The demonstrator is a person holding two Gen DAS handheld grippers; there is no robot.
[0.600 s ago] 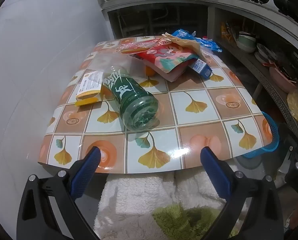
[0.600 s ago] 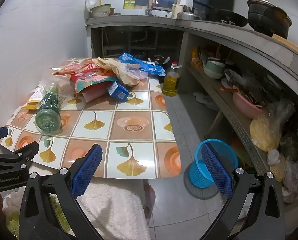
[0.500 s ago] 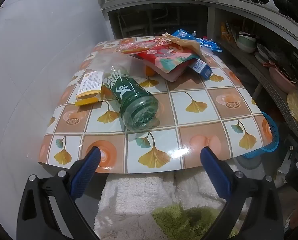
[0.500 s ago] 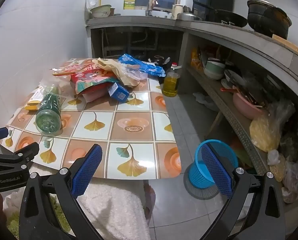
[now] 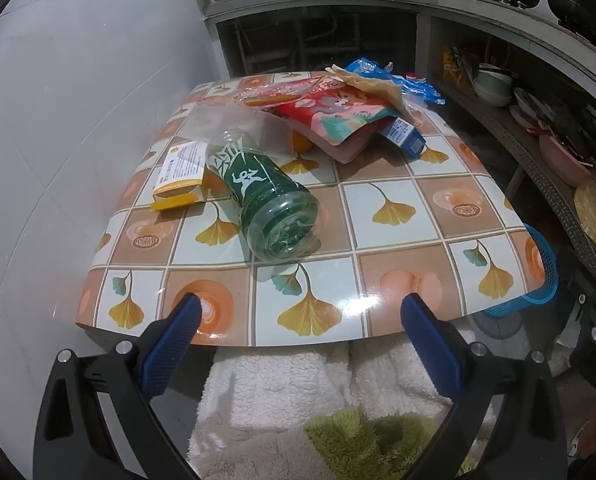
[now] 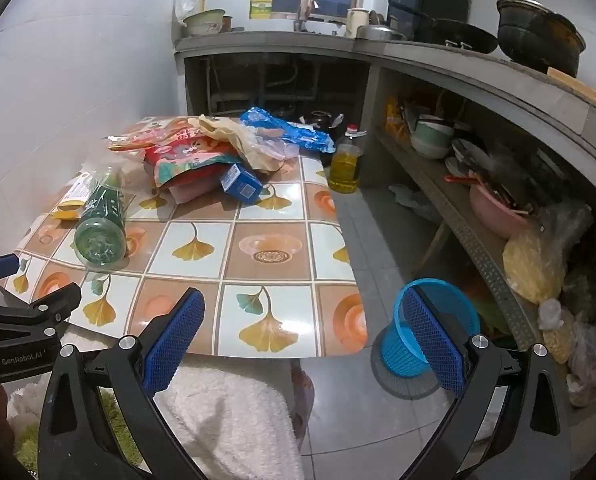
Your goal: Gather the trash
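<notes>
Green bottle [image 5: 270, 204] lying on table [image 5: 394, 300] — both tools wide, empty

left wrist view: table [image 5: 426, 196] and green bottle [image 5: 270, 200] sit marginally lower in frame than half a second ago | right wrist view: table [image 6: 266, 248] and blue basket [image 6: 434, 328] likewise a trace lower | trash pile: no item displaced | jaws: no change in spread

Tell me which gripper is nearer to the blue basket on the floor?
Right. The right gripper hangs beside the blue basket; the left gripper faces the green bottle, farther away.
</notes>
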